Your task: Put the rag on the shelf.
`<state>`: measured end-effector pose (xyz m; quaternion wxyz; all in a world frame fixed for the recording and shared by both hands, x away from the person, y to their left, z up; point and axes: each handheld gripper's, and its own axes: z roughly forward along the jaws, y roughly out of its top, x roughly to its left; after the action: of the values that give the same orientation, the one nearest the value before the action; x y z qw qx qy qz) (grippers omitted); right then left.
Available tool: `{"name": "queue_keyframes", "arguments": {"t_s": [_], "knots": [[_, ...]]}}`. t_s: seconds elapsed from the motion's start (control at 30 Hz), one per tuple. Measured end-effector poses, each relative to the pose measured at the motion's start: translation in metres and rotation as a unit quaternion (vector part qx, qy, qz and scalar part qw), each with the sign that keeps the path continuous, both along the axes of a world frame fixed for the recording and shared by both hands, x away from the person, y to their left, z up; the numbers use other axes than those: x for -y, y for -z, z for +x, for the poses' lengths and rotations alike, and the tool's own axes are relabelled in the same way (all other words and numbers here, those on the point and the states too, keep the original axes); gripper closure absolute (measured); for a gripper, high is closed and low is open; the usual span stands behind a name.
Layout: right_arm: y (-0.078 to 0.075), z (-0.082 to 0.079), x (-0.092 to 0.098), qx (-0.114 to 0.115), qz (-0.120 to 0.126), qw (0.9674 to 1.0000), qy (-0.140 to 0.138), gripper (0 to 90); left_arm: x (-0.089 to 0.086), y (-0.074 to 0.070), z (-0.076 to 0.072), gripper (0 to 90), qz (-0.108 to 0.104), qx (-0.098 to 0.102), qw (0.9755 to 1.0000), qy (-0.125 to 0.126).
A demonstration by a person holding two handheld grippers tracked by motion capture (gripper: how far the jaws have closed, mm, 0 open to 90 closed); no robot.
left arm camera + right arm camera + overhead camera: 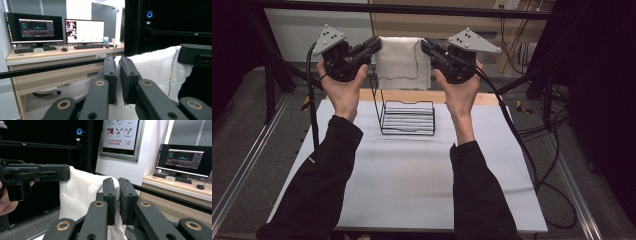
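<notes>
Jaws on both sides are clamped tight on cloth: we see the left gripper point(374, 47) pinching one upper corner of a white towel point(402, 62) and the right gripper point(428, 49) pinching the other, the black pads of each pressed together with fabric between them in the gripper views point(152, 67) point(80, 192). The towel is held up in the air between the two hands, stretched with its top edge running level from left to right and its body hanging straight down; a thin coloured stitched line runs down near its right side. It hangs above and behind a black wire rack point(408, 117), which stands on the white table point(412, 180) near its wooden far edge. Around the table we see a dark metal frame point(402, 9), grey floor and trailing black cables. Farther out, the gripper views show a desk point(50, 53) with monitors point(33, 27), keyboards, a roll of tape, and a poster on the wall point(121, 135).
</notes>
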<state>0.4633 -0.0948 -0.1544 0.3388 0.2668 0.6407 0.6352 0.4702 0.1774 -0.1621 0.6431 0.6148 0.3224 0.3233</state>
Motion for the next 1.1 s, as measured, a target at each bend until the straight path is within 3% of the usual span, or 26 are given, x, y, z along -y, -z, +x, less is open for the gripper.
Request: {"name": "queue_keyframes", "arguments": {"t_s": [0.23, 0.9, 1.1], "knots": [[-0.007, 0.008, -0.001, 0.003, 0.001, 1.0, 0.005, 84.6, 0.001, -0.004, 0.009, 83.6, -0.001, 0.001, 1.0, -0.004], [-0.005, 0.048, -0.009, -0.011, -0.001, 0.9998, 0.016, 84.6, -0.001, -0.011, 0.045, 83.6, 0.006, -0.01, 0.9997, -0.024], [-0.007, 0.059, -0.011, -0.014, -0.003, 0.9998, 0.014, 84.5, -0.003, -0.007, 0.054, 83.6, 0.0, -0.013, 0.9997, -0.022]]}}
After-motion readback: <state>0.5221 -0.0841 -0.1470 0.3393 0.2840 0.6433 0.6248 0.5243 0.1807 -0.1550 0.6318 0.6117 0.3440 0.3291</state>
